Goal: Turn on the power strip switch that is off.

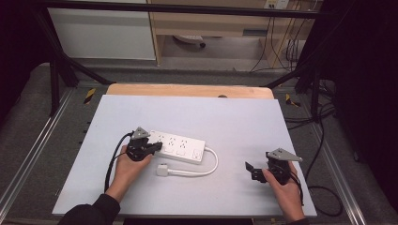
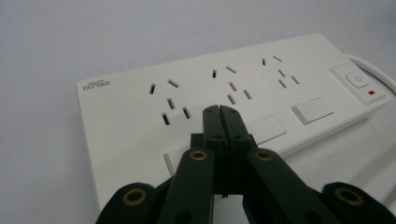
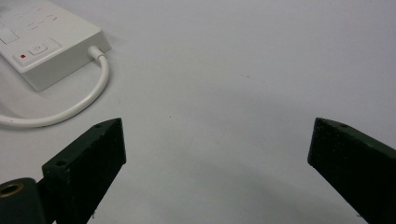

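A white power strip (image 1: 180,146) with three socket groups lies flat on the grey-white tabletop (image 1: 234,122). Its white cable (image 1: 206,168) loops round to a white plug (image 1: 163,169) lying in front of the strip. My left gripper (image 1: 157,146) is shut with nothing between its jaws. Its tips (image 2: 219,111) sit over the strip (image 2: 116,126), just below the left and middle sockets; whether they touch it I cannot tell. My right gripper (image 1: 252,171) is open wide over bare table to the strip's right (image 3: 217,130), holding nothing.
The strip's switch (image 2: 357,80) and red light (image 2: 371,92) are at its cable end (image 3: 42,51). The cable (image 3: 79,105) curves over the table left of the right gripper. A wooden edge (image 1: 187,90) runs along the table's far side, with black frame bars beyond.
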Tool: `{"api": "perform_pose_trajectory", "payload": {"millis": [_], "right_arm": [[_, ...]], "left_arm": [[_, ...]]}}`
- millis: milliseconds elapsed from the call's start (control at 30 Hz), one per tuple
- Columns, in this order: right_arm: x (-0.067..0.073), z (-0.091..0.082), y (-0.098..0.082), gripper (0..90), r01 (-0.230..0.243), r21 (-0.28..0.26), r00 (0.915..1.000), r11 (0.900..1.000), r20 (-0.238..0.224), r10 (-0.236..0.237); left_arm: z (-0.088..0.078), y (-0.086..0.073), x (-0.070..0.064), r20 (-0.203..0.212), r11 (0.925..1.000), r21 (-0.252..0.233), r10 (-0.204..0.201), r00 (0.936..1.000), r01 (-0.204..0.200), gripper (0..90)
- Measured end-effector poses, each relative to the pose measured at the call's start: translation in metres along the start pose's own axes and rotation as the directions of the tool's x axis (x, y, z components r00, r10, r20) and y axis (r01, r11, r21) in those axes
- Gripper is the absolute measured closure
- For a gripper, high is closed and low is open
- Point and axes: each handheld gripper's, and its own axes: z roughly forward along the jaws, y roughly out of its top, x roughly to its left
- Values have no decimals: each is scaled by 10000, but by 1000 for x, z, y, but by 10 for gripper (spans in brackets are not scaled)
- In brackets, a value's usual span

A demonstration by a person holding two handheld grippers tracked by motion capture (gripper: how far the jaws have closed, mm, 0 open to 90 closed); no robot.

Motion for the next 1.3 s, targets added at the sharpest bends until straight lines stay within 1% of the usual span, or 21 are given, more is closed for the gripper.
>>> {"api": "perform_pose_trajectory", "payload": {"millis": [167, 267, 400, 533, 700, 767, 800, 867, 900, 1200, 1267, 1300], "right_arm": [[0, 1, 0, 47, 40, 66, 10000, 10000, -8, -40], [0, 0, 0, 47, 49, 47, 10000, 10000, -11, -49], [0, 0, 0, 47, -6, -5, 10000, 10000, -9, 6], [0, 0, 1, 46, 22, -13, 10000, 10000, -28, -22], [-1, -1, 1, 46, 54, -53, 10000, 10000, -16, -54], [-1, 0, 1, 46, -12, -10, 10000, 10000, 14, 12], [0, 0, 1, 46, -36, -19, 10000, 10000, 24, 36], [-1, 0, 1, 47, 70, -15, 10000, 10000, 37, -70], [0, 0, 1, 46, 51, -18, 10000, 10000, 18, -51], [0, 0, 1, 46, 72, -14, 10000, 10000, 28, -72], [0, 0, 1, 46, 54, -5, 10000, 10000, 12, -54], [0, 0, 1, 46, 56, -7, 10000, 10000, 10, -56]], "left_arm": [[0, 0, 1, 27, 10000, -48, -41, 10000, 41, 900], [1, 0, 0, -24, 9999, -102, 27, 10000, -27, 900], [0, 0, 2, -77, 9998, -198, -59, 10000, 58, 900], [-3, 2, 2, 18, 9986, -486, -187, 9998, 187, 900], [-7, 5, 3, 125, 9970, -749, -175, 9998, 184, 900], [-8, 6, 2, 179, 9962, -843, -212, 9996, 227, 893], [-8, 6, 2, 146, 9961, -864, -145, 9998, 157, 871], [-10, 7, 1, 163, 9956, -928, -148, 9998, 163, 846], [-10, 7, 1, 161, 9954, -943, -143, 9998, 158, 831], [-9, 9, 0, -33, 9952, -950, -224, 9997, 219, 681], [-10, 10, 0, -37, 9951, -960, -234, 9997, 229, 643], [-10, 11, 0, -38, 9949, -972, -287, 9996, 282, 605]]}}
